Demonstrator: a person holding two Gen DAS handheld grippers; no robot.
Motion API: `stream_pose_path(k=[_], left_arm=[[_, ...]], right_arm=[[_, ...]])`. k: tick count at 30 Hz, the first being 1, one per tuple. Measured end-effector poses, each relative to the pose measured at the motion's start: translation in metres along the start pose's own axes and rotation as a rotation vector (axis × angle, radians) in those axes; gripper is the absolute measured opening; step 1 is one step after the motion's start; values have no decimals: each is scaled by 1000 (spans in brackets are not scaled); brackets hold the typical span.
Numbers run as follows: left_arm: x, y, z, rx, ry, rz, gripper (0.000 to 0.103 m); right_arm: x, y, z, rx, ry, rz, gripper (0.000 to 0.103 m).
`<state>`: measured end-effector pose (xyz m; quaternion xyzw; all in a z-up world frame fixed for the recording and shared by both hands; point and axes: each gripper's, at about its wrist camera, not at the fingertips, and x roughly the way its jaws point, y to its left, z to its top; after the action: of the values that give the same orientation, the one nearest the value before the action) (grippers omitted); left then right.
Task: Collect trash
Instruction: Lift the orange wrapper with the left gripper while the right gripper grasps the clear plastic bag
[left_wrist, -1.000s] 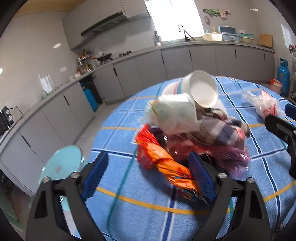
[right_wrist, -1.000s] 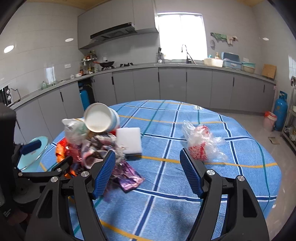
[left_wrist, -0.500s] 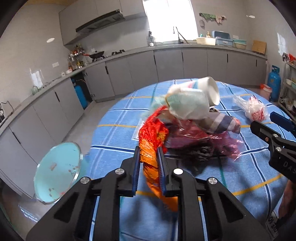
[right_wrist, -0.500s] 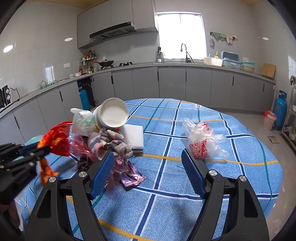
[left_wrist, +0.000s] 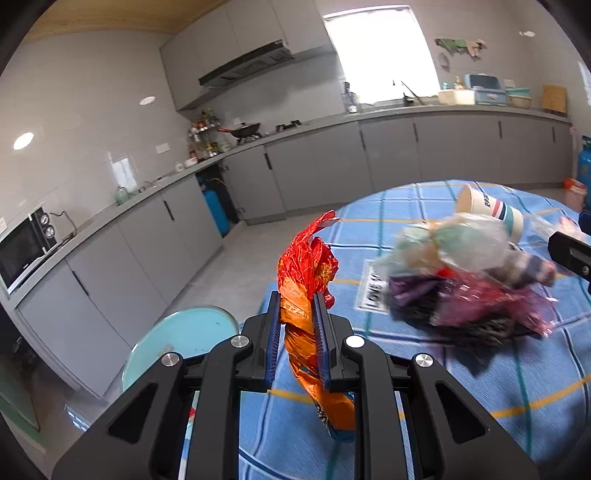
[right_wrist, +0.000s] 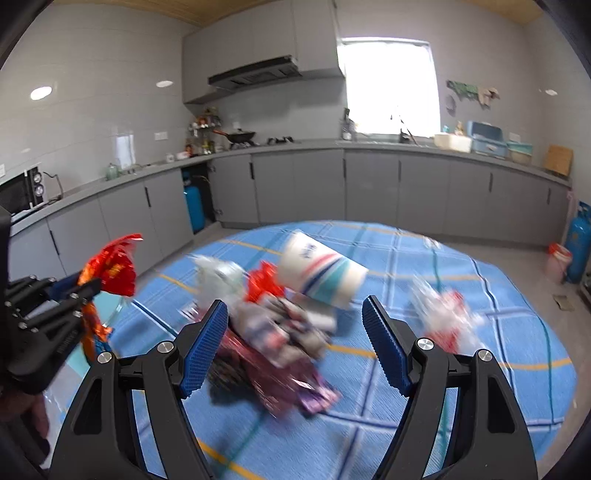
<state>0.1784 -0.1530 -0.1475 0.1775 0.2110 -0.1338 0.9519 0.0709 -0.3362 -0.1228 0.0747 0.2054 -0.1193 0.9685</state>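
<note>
Left wrist view, left hand-held gripper (left_wrist: 297, 314) clamping orange wrapper (left_wrist: 306, 295), lettering unreadable

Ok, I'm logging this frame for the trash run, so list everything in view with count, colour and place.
snack wrapper: one, orange-red, clamped in the left gripper.
paper cup: one, white with stripes, tipped on the pile.
trash pile: one, mixed purple, clear and dark, on the table.
plastic bag: one, clear with red, right of the pile.
table: one, blue plaid cloth.
stool: one, light blue, beside the table.
left gripper: shut.
right gripper: open, empty.
</note>
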Motion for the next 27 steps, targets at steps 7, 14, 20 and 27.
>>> stream_pose_path(k=[7, 14, 20, 27], left_arm=[[7, 22, 8, -42, -10, 25, 17], [18, 22, 9, -57, 7, -5, 17], [16, 24, 7, -68, 8, -20, 17], [9, 30, 6, -82, 7, -15, 17]], right_arm=[[32, 32, 20, -48, 8, 69, 75], [69, 36, 24, -42, 118, 116, 43], [66, 45, 12, -67, 129, 129, 25], [50, 53, 24, -97, 61, 106, 19]])
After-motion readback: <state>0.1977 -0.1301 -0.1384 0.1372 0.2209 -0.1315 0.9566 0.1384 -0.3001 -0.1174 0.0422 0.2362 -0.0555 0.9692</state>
